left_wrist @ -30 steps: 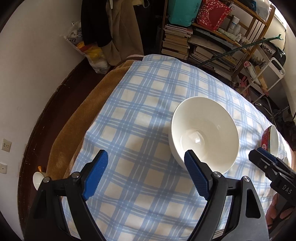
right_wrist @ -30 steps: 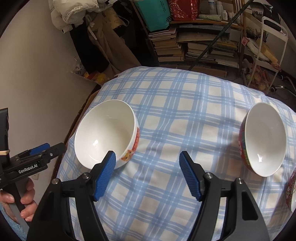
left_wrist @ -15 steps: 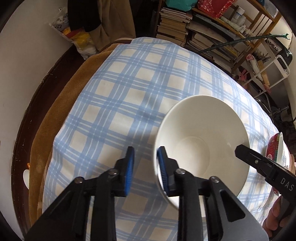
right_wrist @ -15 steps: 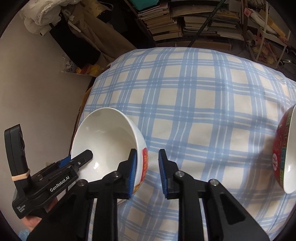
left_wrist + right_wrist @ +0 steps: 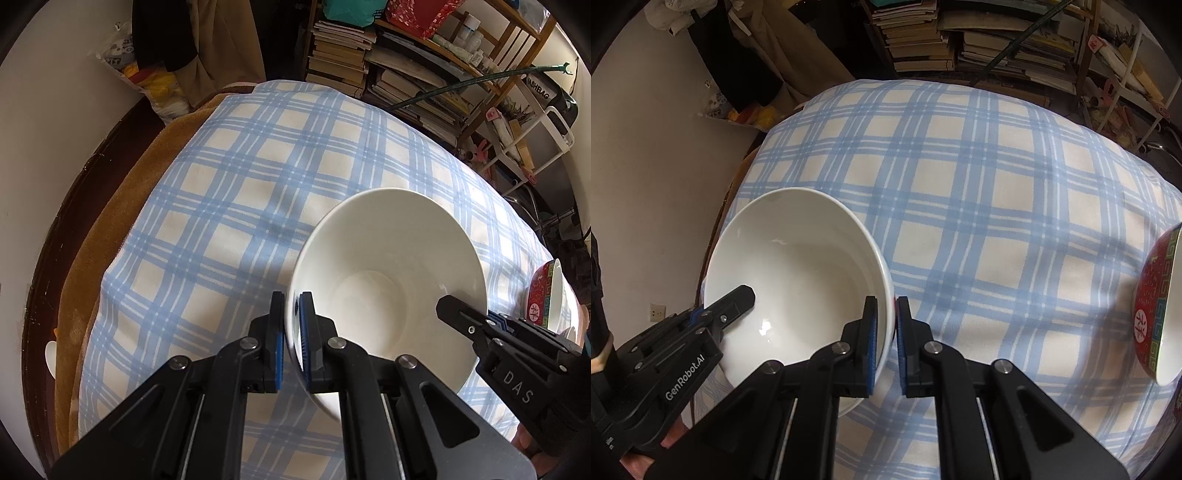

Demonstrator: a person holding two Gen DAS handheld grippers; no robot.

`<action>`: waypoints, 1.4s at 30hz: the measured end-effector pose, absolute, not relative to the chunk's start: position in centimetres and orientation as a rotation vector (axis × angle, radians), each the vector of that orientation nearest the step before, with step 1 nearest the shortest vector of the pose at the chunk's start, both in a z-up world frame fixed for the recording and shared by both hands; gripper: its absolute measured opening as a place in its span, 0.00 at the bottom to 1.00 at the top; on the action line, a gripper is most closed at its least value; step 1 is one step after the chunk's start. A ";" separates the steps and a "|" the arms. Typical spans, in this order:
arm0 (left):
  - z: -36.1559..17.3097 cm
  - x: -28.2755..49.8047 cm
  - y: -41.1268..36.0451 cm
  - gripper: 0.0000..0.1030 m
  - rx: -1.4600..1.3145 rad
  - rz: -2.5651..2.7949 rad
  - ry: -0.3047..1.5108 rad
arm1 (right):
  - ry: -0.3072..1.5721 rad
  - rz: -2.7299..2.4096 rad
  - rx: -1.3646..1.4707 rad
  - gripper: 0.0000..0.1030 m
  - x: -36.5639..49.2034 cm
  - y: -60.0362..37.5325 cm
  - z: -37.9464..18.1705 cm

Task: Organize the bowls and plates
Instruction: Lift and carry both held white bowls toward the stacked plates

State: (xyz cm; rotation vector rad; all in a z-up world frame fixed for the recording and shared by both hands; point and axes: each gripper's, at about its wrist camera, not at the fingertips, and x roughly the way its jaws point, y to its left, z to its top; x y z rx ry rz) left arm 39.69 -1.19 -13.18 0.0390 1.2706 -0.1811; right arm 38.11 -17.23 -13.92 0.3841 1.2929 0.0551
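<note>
A white bowl (image 5: 388, 280) sits over the blue checked tablecloth (image 5: 258, 192). My left gripper (image 5: 291, 332) is shut on its left rim. My right gripper (image 5: 885, 332) is shut on its right rim; the bowl also shows in the right wrist view (image 5: 798, 273). Each gripper shows in the other's view, the right one (image 5: 491, 328) and the left one (image 5: 713, 317), with a finger inside the bowl. A second bowl, red patterned outside and white inside (image 5: 1160, 314), stands to the right on the cloth; it shows in the left wrist view (image 5: 546, 295) too.
The table's left edge has a brown cloth (image 5: 110, 221) under the checked one. Shelves with books (image 5: 343, 51) and clutter stand behind the table. A white wire rack (image 5: 543, 140) is at the back right. Hanging clothes (image 5: 746, 59) are by the wall.
Both grippers went from wide open to shut on opposite rims of the white bowl. Both have moved closer to it.
</note>
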 end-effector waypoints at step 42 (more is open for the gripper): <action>-10.3 19.4 -17.0 0.09 0.141 -0.362 1.209 | 1.273 -0.055 0.449 0.12 14.1 -32.4 -9.7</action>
